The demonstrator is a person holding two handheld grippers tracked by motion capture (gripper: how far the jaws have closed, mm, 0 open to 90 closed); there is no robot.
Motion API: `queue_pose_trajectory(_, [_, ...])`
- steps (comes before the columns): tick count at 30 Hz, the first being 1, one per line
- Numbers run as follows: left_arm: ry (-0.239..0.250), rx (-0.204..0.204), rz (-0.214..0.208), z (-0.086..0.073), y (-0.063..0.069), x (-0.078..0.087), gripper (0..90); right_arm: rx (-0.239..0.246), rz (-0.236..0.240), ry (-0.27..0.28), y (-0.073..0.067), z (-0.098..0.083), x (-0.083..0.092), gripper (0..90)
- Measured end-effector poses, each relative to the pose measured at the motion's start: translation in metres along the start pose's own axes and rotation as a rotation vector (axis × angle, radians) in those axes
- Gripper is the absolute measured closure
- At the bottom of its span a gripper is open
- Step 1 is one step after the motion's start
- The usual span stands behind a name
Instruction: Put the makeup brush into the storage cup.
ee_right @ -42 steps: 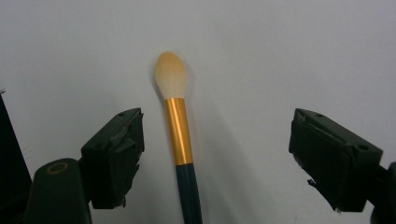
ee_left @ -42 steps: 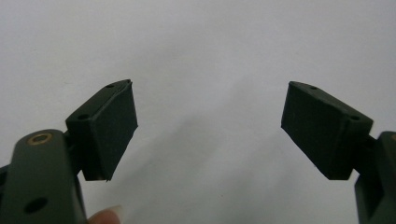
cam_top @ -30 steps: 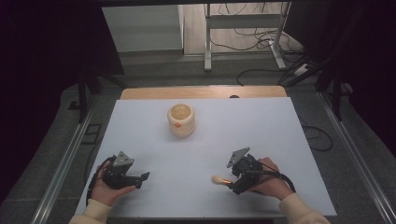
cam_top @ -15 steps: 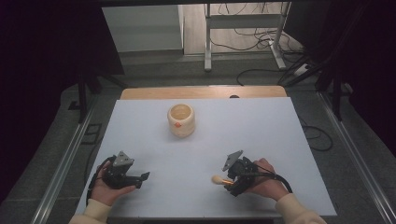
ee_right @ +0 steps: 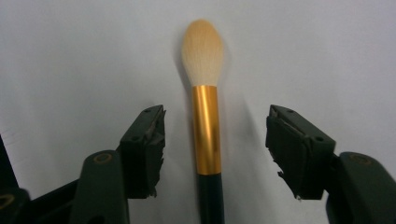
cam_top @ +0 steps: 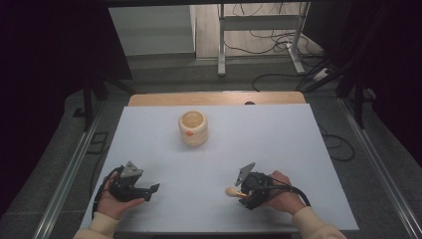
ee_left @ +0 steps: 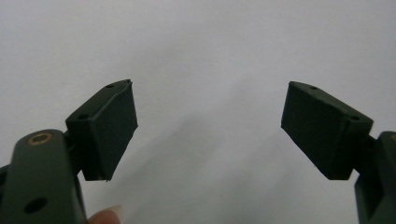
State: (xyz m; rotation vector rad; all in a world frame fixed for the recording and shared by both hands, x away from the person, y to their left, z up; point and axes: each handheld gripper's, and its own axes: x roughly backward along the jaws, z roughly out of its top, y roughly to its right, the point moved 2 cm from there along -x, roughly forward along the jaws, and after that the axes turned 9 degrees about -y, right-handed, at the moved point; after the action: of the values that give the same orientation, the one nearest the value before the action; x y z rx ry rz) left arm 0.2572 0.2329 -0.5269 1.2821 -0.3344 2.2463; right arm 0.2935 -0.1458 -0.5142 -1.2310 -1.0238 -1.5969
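Over at the left of the white table [cam_top: 298,149], the person's left hand [cam_top: 112,201] holds the left gripper [cam_top: 152,188] low near the front edge, its black jaws pointing toward the middle of the table. Seen from the left gripper view, the left gripper [ee_left: 210,126] has its jaws spread wide apart with bare white surface between them, and a fingertip [ee_left: 105,217] shows at the bottom edge beside the left jaw. Farther back, near the middle of the table, stands a small cream-coloured pot [cam_top: 193,128] with an open top and an orange spot on its front; it is well apart from both grippers. To the right, the right hand [cam_top: 281,194] holds the right gripper [cam_top: 244,194] close to the front edge, pointing leftward, with a cable trailing back over the wrist. A makeup brush [cam_top: 233,191] lies on the table at its tip, the pale bristle head sticking out to the left. From the right gripper view, the brush [ee_right: 206,135] lies straight between the jaws of the right gripper [ee_right: 215,149], with its cream bristles farthest away, then a gold band, then a dark handle running down to the bottom edge. Those jaws stand open, with a clear gap on each side of the brush, touching neither the band nor the handle.
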Motion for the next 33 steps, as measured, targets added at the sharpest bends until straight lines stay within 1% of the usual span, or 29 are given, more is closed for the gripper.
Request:
queue_pose_trajectory(2, [-0.001,0.0,-0.001,-0.0001,0.0,-0.0001,19.0,0.018,0.006,-0.019,0.0002,0.0002,-0.0027,44.9])
queue_pose_trajectory(4, [-0.001,0.0,-0.003,-0.0001,0.0,-0.0004,19.0,0.021,0.019,-0.025,0.0002,0.0005,-0.0033,48.5])
queue_pose_trajectory(5, [-0.001,0.0,-0.003,-0.0001,0.0,-0.0004,19.0,0.021,0.019,-0.025,0.0002,0.0005,-0.0033,48.5])
queue_pose_trajectory(6, [-0.002,-0.001,-0.003,0.0,0.0001,-0.0005,19.0,0.014,0.026,-0.024,0.0007,0.0008,-0.0032,51.5])
queue_pose_trajectory(7, [-0.003,-0.002,-0.003,0.0,0.0002,-0.0006,19.0,0.016,0.012,-0.025,0.0021,0.0009,-0.0028,54.6])
queue_pose_trajectory(8, [-0.003,-0.002,-0.002,0.0001,0.0003,-0.0007,19.0,0.01,0.021,-0.03,0.0035,0.0013,-0.0028,58.7])
queue_pose_trajectory(11, [-0.003,-0.001,-0.003,0.0001,0.0002,-0.0006,19.0,0.012,0.026,-0.034,0.0036,0.0021,-0.0028,61.2])
queue_pose_trajectory(12, [-0.003,-0.001,-0.002,0.0001,0.0002,-0.0005,19.0,0.014,0.038,-0.039,0.0032,0.0028,-0.003,62.4])
queue_pose_trajectory(13, [-0.003,-0.002,-0.003,0.0,0.0002,-0.0005,19.0,0.022,0.041,-0.046,0.0031,0.0037,-0.0028,64.4])
queue_pose_trajectory(18, [-0.003,-0.003,-0.002,0.0,0.0003,-0.0004,19.0,0.025,0.05,-0.054,0.0024,0.0055,-0.003,68.6])
queue_pose_trajectory(20, [-0.002,-0.003,-0.001,0.0,0.0004,0.0,19.0,0.035,0.053,-0.056,0.0025,0.006,-0.0032,71.2])
queue_pose_trajectory(23, [-0.001,-0.002,-0.001,0.0,0.0003,0.0,19.0,0.042,0.079,-0.058,0.0026,0.0066,-0.0036,76.3])
queue_pose_trajectory(27, [-0.001,-0.004,0.0,0.0001,0.0005,0.0002,19.0,0.052,0.081,-0.063,0.0039,0.0071,-0.0037,77.0])
queue_pose_trajectory(28, [0.0,-0.004,0.0,0.0001,0.0005,0.0003,19.0,0.057,0.089,-0.066,0.0042,0.0074,-0.0038,77.2])
queue_pose_trajectory(29, [0.0,-0.005,0.001,0.0001,0.0004,0.0004,19.0,0.073,0.084,-0.07,0.0043,0.0078,-0.0034,77.6])
queue_pose_trajectory(30, [0.001,-0.004,0.002,0.0,0.0003,0.0004,19.0,0.073,0.084,-0.07,0.0043,0.0078,-0.0034,77.6])
queue_pose_trajectory(31, [0.004,-0.001,0.002,-0.0001,0.0001,0.0006,19.0,0.073,0.061,-0.073,0.0033,0.0083,-0.0024,77.8])
queue_pose_trajectory(33, [0.005,0.001,0.001,-0.0001,0.0,0.0009,19.0,0.072,0.058,-0.071,0.0035,0.0085,-0.0017,77.9])
